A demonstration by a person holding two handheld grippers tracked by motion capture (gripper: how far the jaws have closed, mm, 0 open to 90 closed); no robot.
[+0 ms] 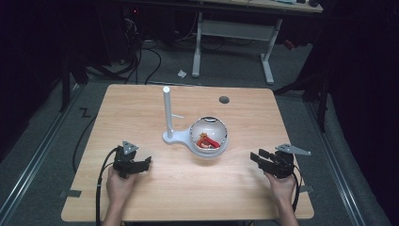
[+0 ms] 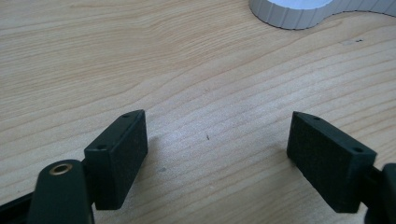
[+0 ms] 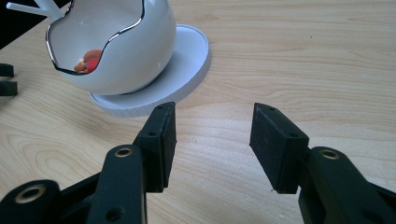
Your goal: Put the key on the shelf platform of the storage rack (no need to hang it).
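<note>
Both grippers' jaws wide, empty: left gripper (image 2: 217,154), right gripper (image 3: 212,140). Bowl (image 3: 116,51) rim hides most of red-orange contents (image 3: 88,63); identity unclear.

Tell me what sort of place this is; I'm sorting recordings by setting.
Probably a lab or workshop set up for recording, not a home. A bare wooden table stands on grey carpet, cables trail across the floor behind it, and a white-legged desk stands farther back. The surroundings are dark.
</note>
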